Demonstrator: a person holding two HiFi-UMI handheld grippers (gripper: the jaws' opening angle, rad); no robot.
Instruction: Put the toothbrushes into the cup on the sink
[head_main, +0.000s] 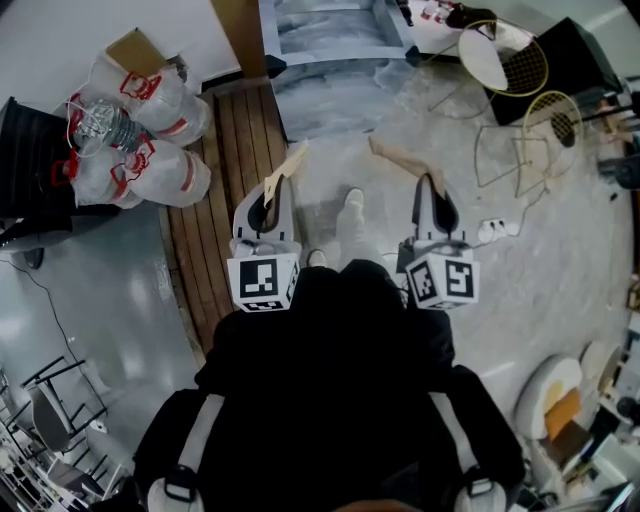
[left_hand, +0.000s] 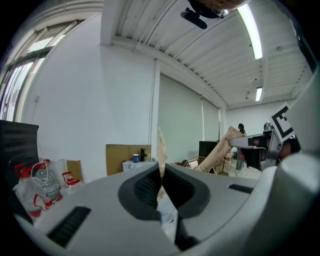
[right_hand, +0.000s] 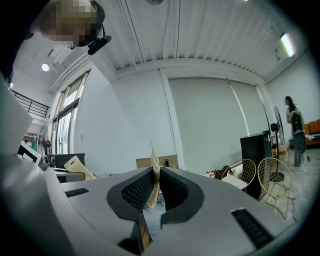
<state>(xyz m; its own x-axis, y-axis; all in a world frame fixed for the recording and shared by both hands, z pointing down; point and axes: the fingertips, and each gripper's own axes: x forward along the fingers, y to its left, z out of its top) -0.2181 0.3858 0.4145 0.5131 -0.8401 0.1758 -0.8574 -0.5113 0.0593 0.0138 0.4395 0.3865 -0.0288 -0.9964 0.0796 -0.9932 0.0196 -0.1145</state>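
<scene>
In the head view my left gripper (head_main: 272, 192) is shut on a flat tan paper-wrapped toothbrush (head_main: 288, 163) that sticks out ahead of the jaws. My right gripper (head_main: 430, 186) is shut on a second tan wrapped toothbrush (head_main: 397, 155), angled up to the left. The left gripper view shows its toothbrush (left_hand: 161, 147) pinched upright between the closed jaws (left_hand: 161, 172), with the right gripper's toothbrush (left_hand: 220, 152) off to the right. In the right gripper view the wrapped toothbrush (right_hand: 155, 167) stands between that gripper's jaws (right_hand: 156, 182). No cup or sink appears in any view.
Bags of plastic bottles (head_main: 140, 130) lie at the left beside a wooden floor strip (head_main: 225, 200). Wire chairs (head_main: 520, 70) stand at the upper right, a power strip (head_main: 492, 230) on the grey floor. The person's shoe (head_main: 352, 200) is between the grippers. Another person (right_hand: 295, 132) stands far off.
</scene>
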